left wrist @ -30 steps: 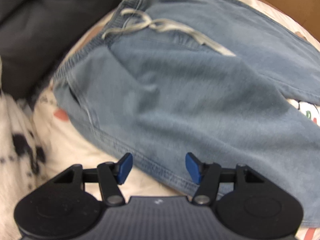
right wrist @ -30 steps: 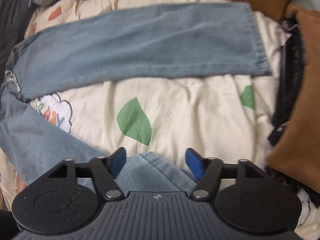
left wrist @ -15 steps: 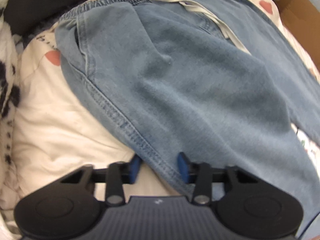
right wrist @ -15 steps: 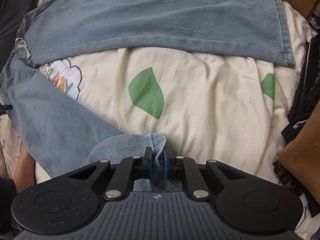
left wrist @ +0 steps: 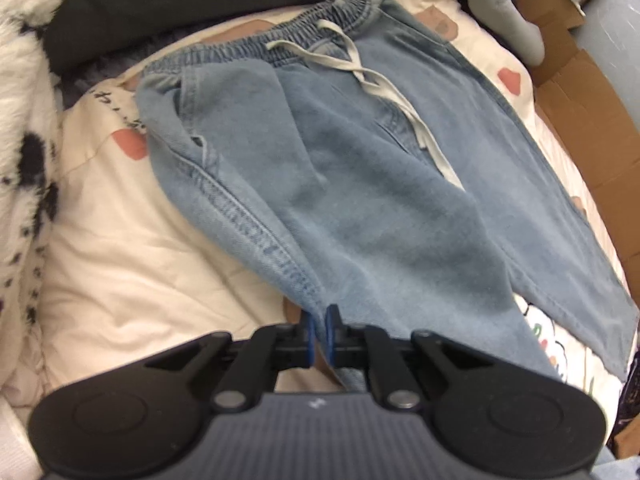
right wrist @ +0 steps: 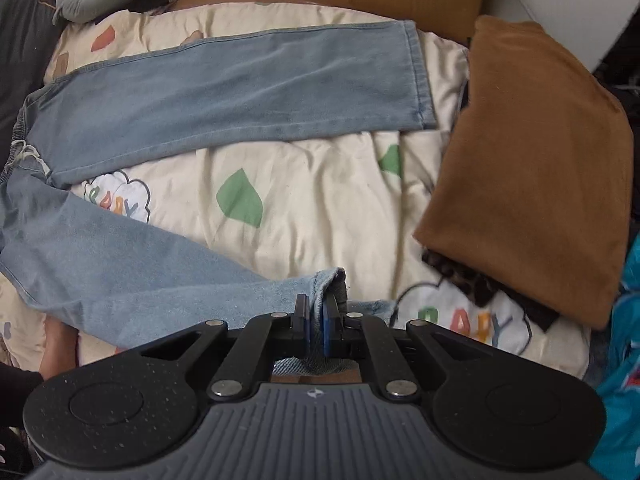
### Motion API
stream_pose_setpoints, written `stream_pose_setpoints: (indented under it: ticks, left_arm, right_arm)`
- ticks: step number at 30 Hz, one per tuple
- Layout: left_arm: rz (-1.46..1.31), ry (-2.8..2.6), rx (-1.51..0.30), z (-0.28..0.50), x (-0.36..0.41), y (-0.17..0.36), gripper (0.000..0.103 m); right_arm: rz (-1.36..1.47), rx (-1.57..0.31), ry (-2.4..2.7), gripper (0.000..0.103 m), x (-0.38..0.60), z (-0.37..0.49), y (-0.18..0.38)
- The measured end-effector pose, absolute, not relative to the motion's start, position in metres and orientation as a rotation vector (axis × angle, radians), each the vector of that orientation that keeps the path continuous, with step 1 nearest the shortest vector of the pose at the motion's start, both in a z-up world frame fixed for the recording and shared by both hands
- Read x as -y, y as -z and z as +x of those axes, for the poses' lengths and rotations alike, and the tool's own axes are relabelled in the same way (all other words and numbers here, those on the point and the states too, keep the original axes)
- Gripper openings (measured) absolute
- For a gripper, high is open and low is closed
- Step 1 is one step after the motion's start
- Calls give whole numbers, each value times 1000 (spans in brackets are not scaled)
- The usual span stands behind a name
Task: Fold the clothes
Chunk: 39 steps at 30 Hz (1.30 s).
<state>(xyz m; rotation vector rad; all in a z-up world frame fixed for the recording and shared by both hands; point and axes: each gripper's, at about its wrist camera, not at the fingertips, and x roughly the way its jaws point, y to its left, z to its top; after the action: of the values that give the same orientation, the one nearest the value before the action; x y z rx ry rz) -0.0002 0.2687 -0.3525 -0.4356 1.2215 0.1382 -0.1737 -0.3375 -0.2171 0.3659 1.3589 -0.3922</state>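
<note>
**Kid:** Where are the jeans (right wrist: 224, 92) now?

**Helper:** They lie spread on the bed (right wrist: 320, 200), on the cream cover with green leaves. One leg lies flat toward 12 o'clock in the right wrist view. The other leg runs from 9 o'clock down to the bottom middle.

**Kid:** What are the grabbers doing?

**Helper:** The right gripper (right wrist: 316, 326) has just been closing its jaws. Now they pinch the hem of the near leg, and the hem is up off the bed. The left gripper (left wrist: 319, 336) has just been closing too. Its jaws pinch the side seam of the same leg, lower than the pocket. The waistband (left wrist: 256, 46) with its white drawstring (left wrist: 376, 88) sits at 12 o'clock in the left wrist view.

**Kid:** How do you fold it well?

**Helper:** I think the near leg should go over onto the far leg. Lift both hands the same, so the cloth stays flat. Keep it a bit tight between them. Line up seam on seam and hem on hem. Keep clear of the brown folded cloth (right wrist: 532, 160) at 3 o'clock.

**Kid:** What could go wrong?

**Helper:** The pinch is thin. The denim may slip out if you pull fast.
</note>
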Motion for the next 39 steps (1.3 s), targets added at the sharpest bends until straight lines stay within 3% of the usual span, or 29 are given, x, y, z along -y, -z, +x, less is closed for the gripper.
stream_pose_setpoints:
  ticks: [14, 21, 23, 24, 25, 32, 39]
  left_arm:
    - [-240, -184, -1325, 7, -263, 358, 5]
    - [-164, -177, -1357, 5, -260, 364, 6]
    - [-157, -173, -1355, 4, -259, 363, 9]
    - [-154, -178, -1361, 4, -259, 363, 13]
    - [-149, -183, -1368, 5, -260, 362, 16]
    - [-84, -220, -1338, 15, -262, 345, 20]
    - [-37, -152, -1268, 49, -237, 332, 32]
  right_arm:
    - [587, -1454, 454, 2, 306, -293, 305]
    - [742, -1415, 541, 5, 324, -334, 313]
    - [769, -1363, 544, 15, 332, -330, 313]
    - [768, -1342, 547, 38, 334, -325, 313]
    - [767, -1323, 552, 50, 336, -321, 313]
    - [769, -1275, 568, 51, 342, -297, 332]
    - [713, -1286, 587, 51, 340, -289, 352]
